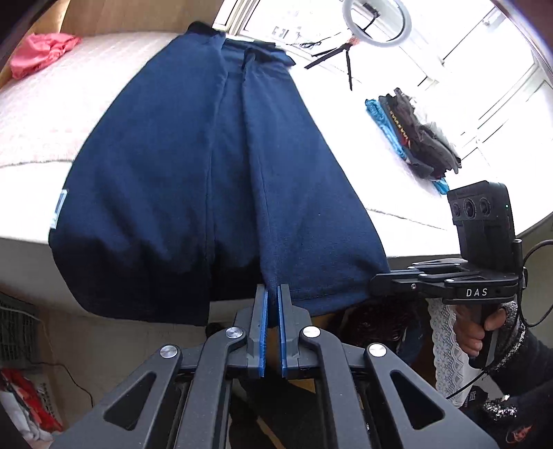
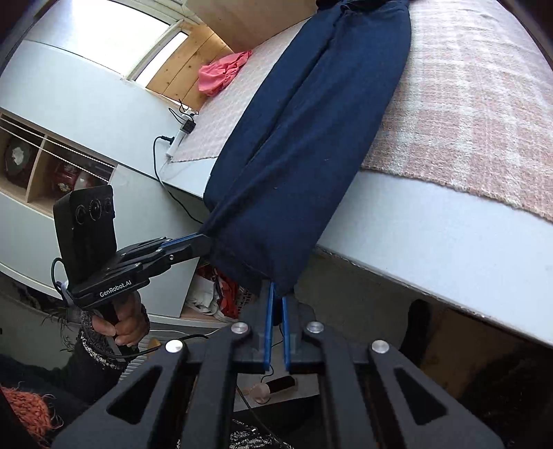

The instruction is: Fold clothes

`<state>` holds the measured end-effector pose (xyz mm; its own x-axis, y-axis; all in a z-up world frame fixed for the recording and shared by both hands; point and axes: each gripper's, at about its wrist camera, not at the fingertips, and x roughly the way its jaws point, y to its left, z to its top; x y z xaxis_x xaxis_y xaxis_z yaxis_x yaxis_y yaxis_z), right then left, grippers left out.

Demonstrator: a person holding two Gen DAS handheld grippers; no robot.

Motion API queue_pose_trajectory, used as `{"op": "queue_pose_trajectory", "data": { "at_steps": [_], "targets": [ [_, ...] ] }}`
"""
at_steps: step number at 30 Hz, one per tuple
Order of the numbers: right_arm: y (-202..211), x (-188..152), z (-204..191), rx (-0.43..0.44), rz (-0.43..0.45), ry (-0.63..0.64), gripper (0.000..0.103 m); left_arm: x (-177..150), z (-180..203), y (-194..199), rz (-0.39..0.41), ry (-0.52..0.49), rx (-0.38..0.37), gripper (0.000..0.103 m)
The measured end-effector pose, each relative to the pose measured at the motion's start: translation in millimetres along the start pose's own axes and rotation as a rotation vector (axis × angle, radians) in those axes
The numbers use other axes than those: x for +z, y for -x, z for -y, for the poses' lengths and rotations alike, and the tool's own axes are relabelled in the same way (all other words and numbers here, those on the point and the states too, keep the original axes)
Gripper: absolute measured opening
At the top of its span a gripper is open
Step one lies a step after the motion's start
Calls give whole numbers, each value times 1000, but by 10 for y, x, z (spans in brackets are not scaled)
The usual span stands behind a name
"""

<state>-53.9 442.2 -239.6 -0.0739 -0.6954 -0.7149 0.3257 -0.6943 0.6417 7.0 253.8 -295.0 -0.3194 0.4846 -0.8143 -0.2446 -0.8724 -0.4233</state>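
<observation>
While the dark navy knit garment (image 1: 193, 165) lay stretched lengthwise across the pale mattress (image 1: 52, 114), its long axis ran from the near edge of the bed away toward the far side by the window, and its near hem hung over that edge toward the floor. Folded into a long narrow strip, it showed lengthwise creases running down its middle, and a small pale label sat at its left border in the left wrist view.

At the overhanging hem, the left gripper (image 1: 273, 293) had its blue-padded fingers (image 1: 263, 331) pinched together on a fold of the navy cloth. The right gripper (image 2: 278, 293) was likewise clamped on the hem's other corner, its jaws drawn nearly together with fabric caught between the tips. Each tool was held by a hand (image 1: 484, 324) in a dark sparkly sleeve.

Farther out, a pink-and-white woven blanket (image 2: 466, 114) covered the mattress just beside the garment. A crumpled coral-pink cloth (image 1: 41, 51) lay near the far left corner of the bed, well apart. A stack of folded dark and turquoise clothes (image 1: 411, 138) rested on the right side, and a ring light on a tripod (image 1: 376, 20) stood beyond the bed by the bright window.
</observation>
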Motion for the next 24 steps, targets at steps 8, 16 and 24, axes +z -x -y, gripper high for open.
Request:
{"op": "queue_pose_trajectory", "data": {
  "at_steps": [8, 16, 24],
  "targets": [
    [235, 329, -160, -135, -131, 106, 9, -3, -1, -273, -48, 3, 50, 5],
    [531, 2317, -151, -297, 108, 164, 9, 128, -13, 388, 10, 46, 73, 9],
    [532, 3733, 838, -360, 192, -111, 37, 1500, -44, 467, 81, -94, 179, 24]
  ]
}}
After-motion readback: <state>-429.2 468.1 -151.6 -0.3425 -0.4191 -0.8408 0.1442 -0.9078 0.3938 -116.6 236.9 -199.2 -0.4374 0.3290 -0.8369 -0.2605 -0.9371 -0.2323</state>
